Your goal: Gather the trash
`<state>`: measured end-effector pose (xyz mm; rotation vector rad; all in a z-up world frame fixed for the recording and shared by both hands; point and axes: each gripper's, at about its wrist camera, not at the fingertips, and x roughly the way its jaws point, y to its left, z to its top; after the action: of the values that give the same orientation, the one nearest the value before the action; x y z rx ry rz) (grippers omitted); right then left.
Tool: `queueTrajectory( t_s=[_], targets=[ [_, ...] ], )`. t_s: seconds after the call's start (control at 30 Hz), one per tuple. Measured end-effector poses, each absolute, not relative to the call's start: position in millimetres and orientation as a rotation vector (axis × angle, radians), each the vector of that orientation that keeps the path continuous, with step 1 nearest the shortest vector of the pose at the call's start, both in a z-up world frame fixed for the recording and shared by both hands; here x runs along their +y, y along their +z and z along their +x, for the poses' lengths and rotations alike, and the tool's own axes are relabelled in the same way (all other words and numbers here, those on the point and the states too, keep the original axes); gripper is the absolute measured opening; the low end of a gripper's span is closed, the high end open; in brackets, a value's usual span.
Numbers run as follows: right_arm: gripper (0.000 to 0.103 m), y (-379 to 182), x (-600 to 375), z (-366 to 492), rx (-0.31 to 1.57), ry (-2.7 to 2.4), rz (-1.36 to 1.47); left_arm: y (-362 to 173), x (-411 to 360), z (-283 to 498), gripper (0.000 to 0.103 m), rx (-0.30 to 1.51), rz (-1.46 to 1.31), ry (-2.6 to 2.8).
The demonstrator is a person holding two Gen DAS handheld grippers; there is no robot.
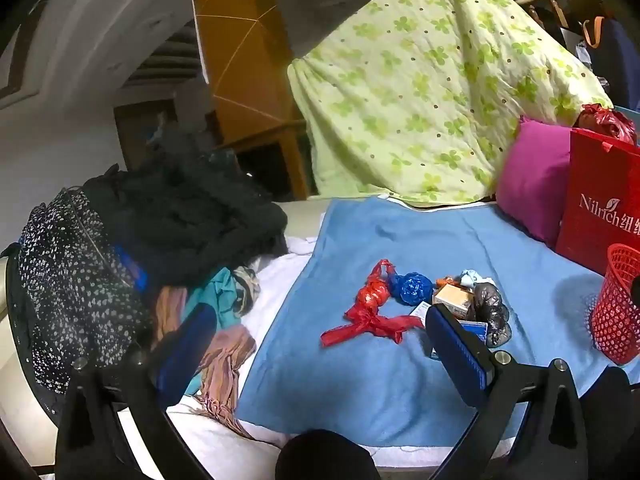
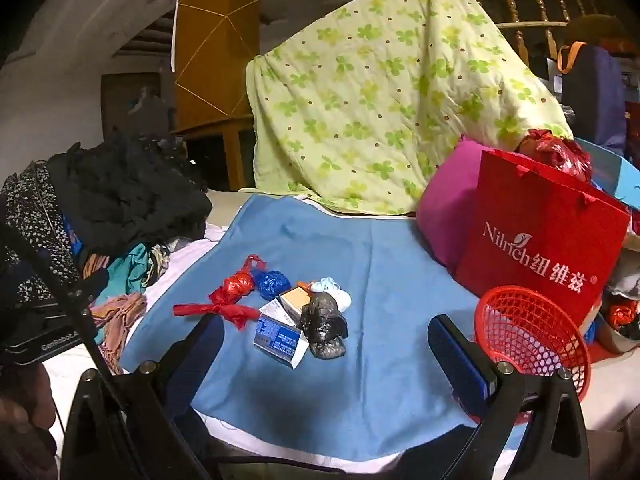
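Observation:
A small heap of trash lies on a blue cloth (image 2: 380,272): a knotted red plastic bag (image 2: 234,296), a blue plastic ball (image 2: 272,284), a tan box (image 2: 294,300), a blue-and-white carton (image 2: 280,338), a grey-black bag (image 2: 324,324) and a pale wad (image 2: 334,292). The same heap shows in the left wrist view, with the red bag (image 1: 372,312) and the blue ball (image 1: 412,288). A red mesh basket (image 2: 532,344) stands right of the heap, also in the left wrist view (image 1: 616,308). My left gripper (image 1: 316,336) is open and empty. My right gripper (image 2: 324,356) is open and empty, just short of the heap.
A pile of dark clothes and scarves (image 2: 120,216) lies at the left. A green flowered quilt (image 2: 384,100) leans at the back. A pink pillow (image 2: 448,204) and a red paper bag (image 2: 540,248) stand at the right.

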<state>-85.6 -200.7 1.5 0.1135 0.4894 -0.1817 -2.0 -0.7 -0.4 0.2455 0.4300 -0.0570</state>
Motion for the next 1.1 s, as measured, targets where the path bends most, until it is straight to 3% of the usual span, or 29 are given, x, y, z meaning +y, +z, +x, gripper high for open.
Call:
queueTrajectory(
  t_s=[1.1],
  targets=[
    [0.103, -14, -183, -79, 0.562, -0.166, 0.135, -13, 0, -4, 0.103, 0.440, 0.270, -0.045]
  ],
)
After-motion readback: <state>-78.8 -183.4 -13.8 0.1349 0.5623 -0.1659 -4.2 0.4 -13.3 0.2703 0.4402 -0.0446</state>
